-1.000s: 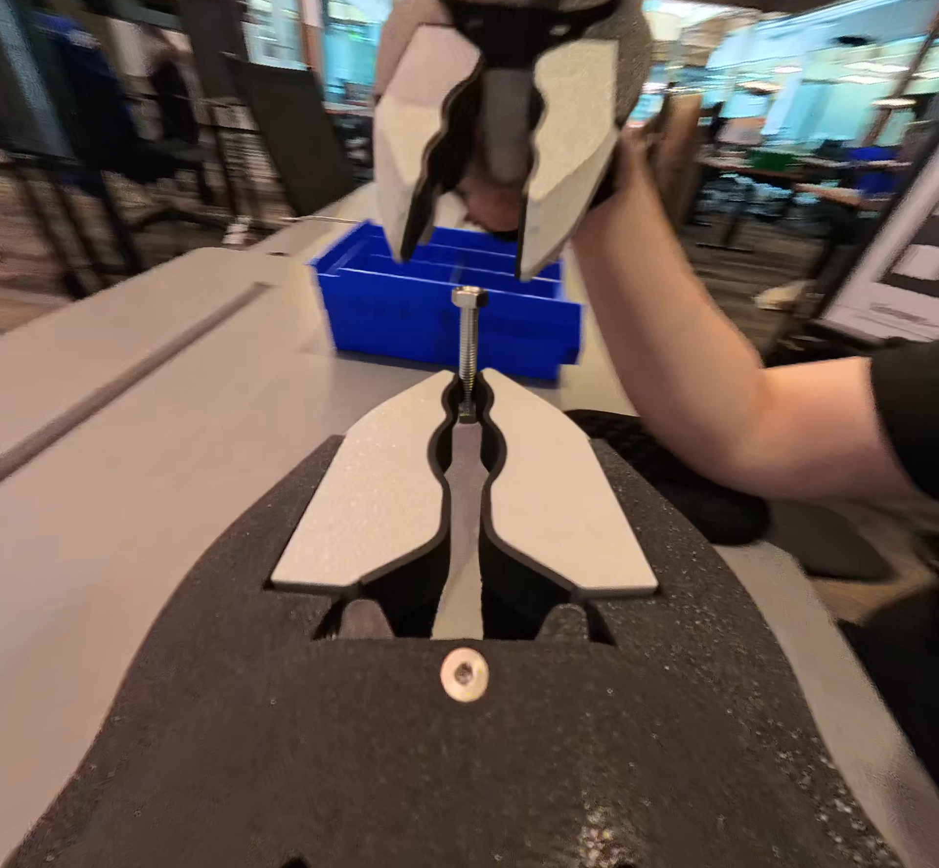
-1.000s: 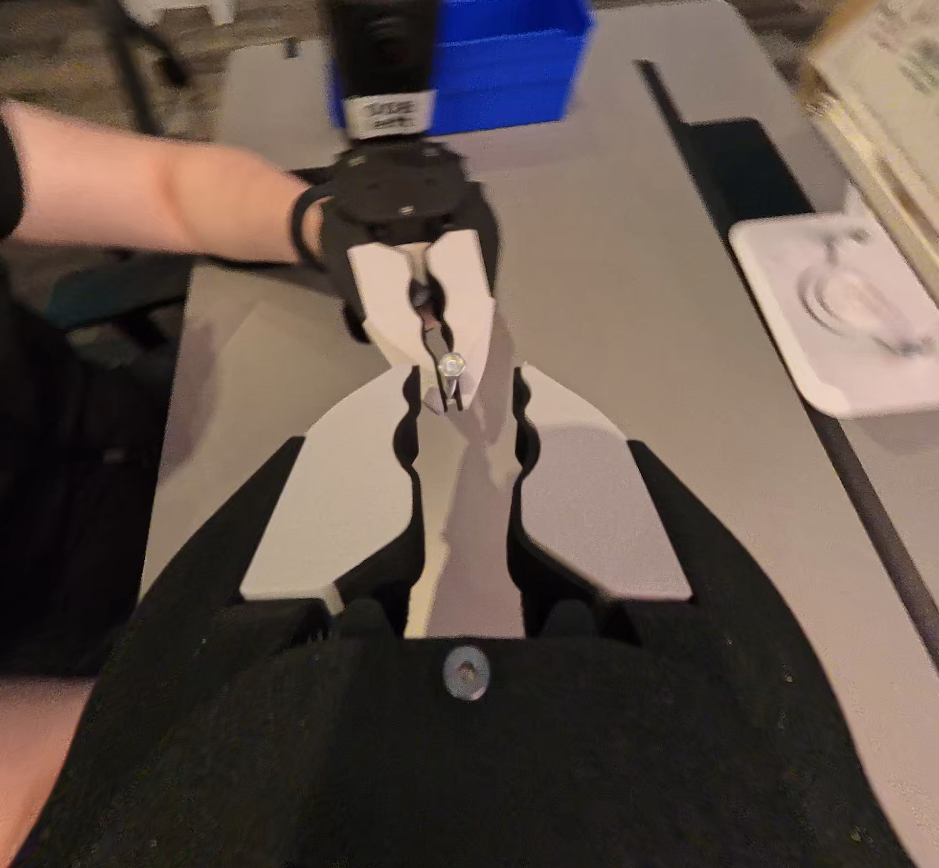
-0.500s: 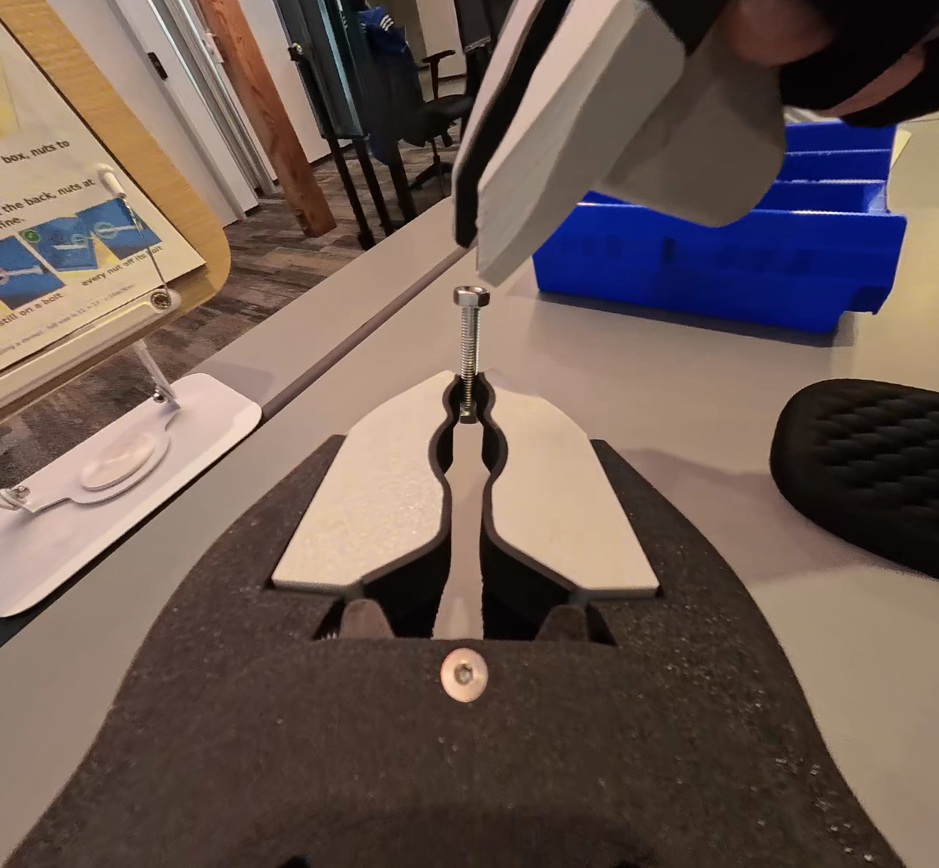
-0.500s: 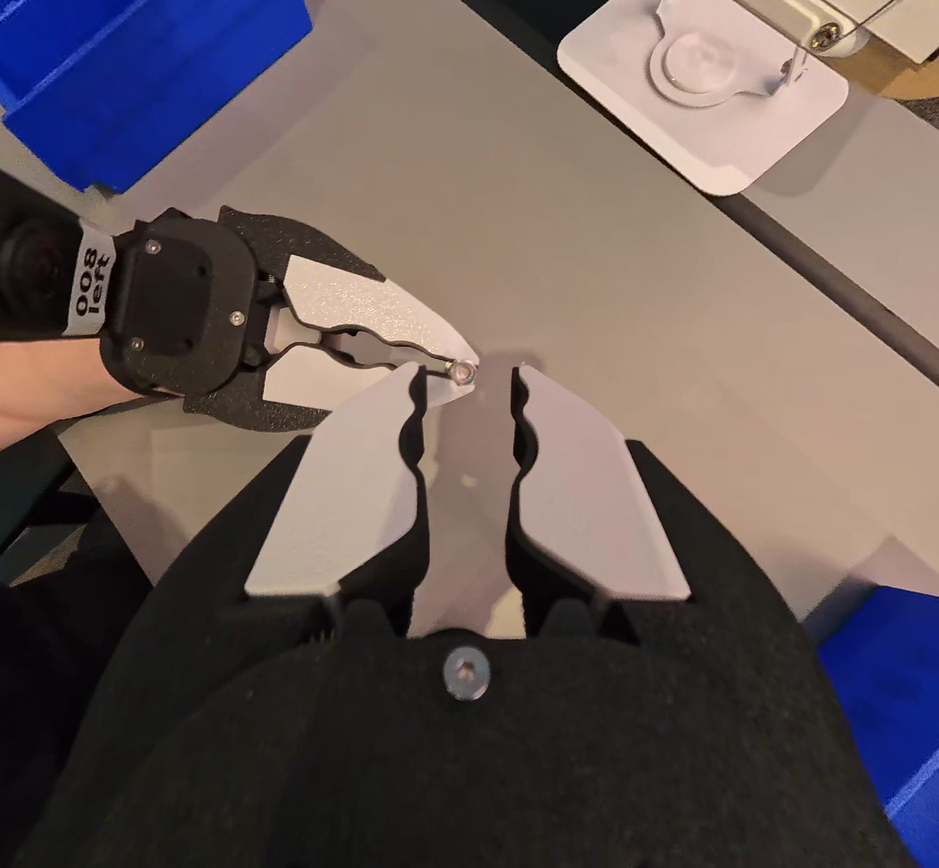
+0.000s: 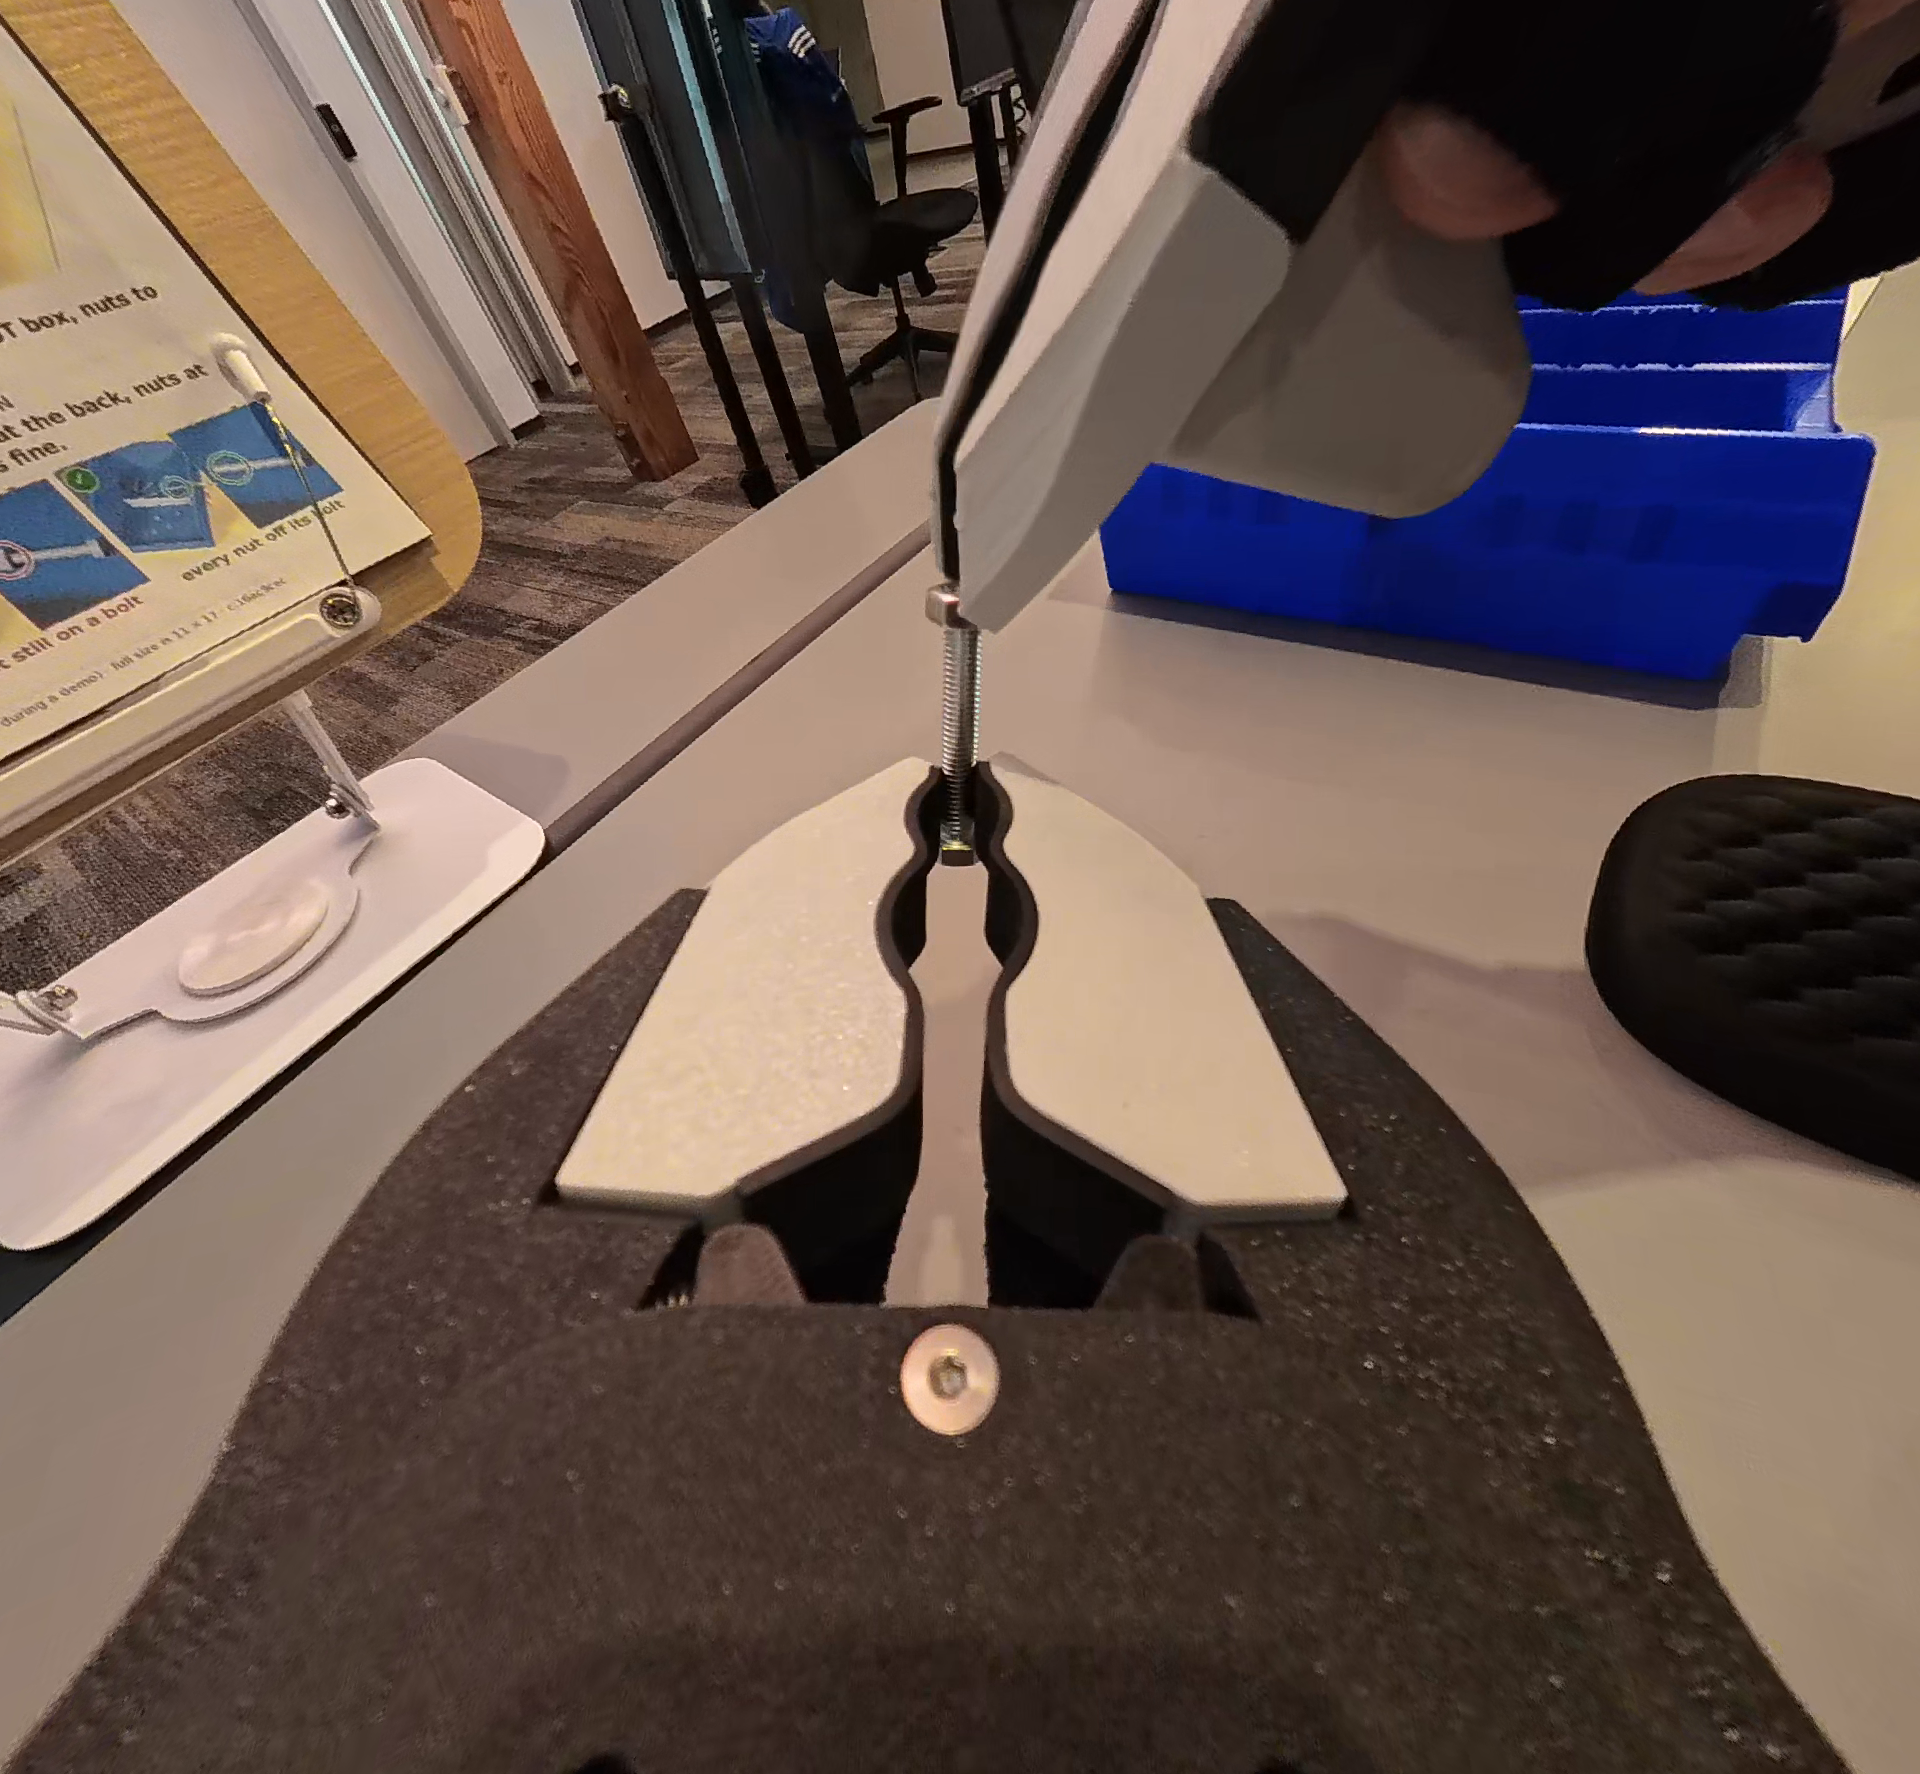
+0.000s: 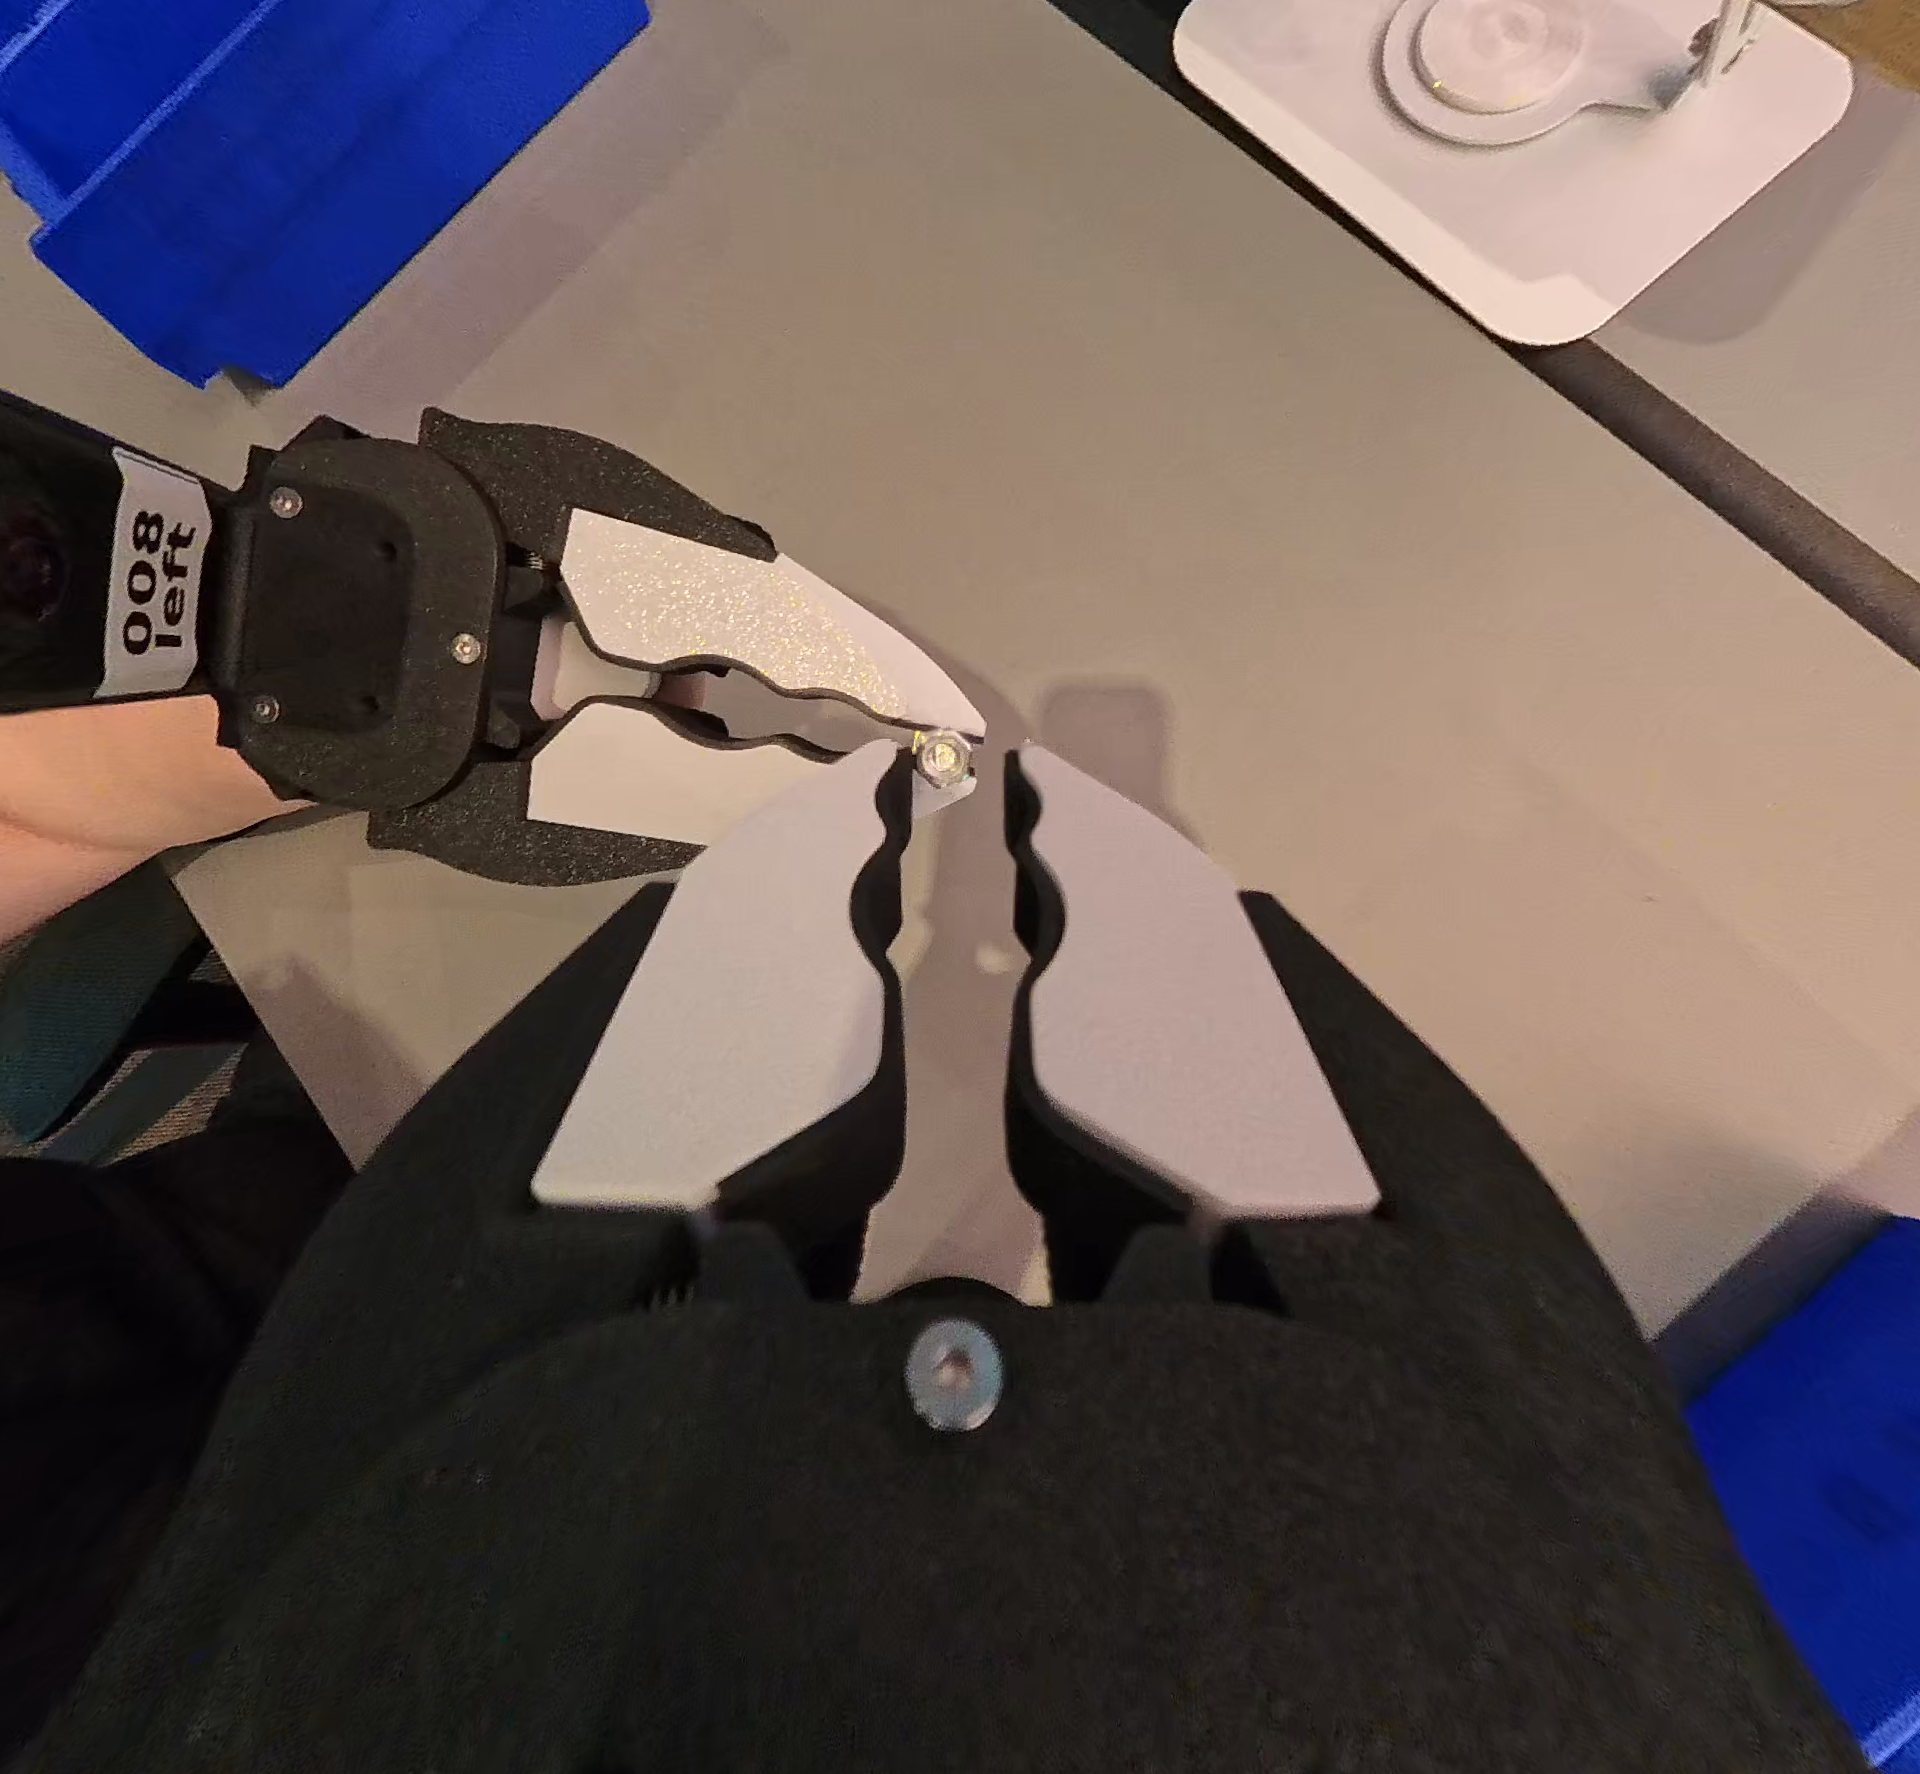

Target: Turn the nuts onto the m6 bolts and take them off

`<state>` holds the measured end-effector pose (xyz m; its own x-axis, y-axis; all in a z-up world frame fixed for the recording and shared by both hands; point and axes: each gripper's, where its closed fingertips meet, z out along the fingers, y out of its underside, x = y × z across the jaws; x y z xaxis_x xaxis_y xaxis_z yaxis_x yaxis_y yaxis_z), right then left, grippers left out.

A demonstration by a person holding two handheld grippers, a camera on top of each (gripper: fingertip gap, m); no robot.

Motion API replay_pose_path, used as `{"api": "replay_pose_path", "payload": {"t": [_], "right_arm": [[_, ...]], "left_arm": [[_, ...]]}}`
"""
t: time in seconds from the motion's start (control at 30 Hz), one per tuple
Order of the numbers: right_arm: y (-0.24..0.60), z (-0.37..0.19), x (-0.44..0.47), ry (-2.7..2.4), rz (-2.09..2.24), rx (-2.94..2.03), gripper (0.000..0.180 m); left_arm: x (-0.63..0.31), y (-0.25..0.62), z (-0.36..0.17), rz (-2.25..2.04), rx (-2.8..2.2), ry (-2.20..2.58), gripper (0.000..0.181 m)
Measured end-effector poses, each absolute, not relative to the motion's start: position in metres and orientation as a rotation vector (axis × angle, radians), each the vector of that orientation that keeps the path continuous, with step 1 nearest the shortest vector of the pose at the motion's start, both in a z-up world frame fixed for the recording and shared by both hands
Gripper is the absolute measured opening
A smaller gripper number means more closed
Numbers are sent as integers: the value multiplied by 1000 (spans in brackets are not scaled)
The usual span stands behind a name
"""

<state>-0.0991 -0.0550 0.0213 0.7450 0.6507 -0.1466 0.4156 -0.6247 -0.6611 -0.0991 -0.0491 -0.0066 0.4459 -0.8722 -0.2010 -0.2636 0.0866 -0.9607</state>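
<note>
While the left gripper [image 5: 958, 789] clamps the upright bolt [image 5: 958, 685], the right gripper [image 6: 956, 768], slightly parted and empty, should centre on its nut [image 6: 943, 760].

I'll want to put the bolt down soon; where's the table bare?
Bare grey table lies between the blue bin and the white stand base. It is crowded at the bolt, where both grippers meet.

left claw [image 5: 958, 815] clamped, right claw [image 6: 958, 768] parted
</note>
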Motion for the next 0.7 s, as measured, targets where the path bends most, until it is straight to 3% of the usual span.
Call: {"api": "replay_pose_path", "payload": {"t": [0.27,0.7], "right_arm": [[-63,24,-102,-924,555,-2287,9],[-133,37,-106,-1662,851,-1728,9]], "left_arm": [[-98,-55,-3,-707,-1446,1097,5],[-100,-139,9,-1385,-1336,1533,5]]}}
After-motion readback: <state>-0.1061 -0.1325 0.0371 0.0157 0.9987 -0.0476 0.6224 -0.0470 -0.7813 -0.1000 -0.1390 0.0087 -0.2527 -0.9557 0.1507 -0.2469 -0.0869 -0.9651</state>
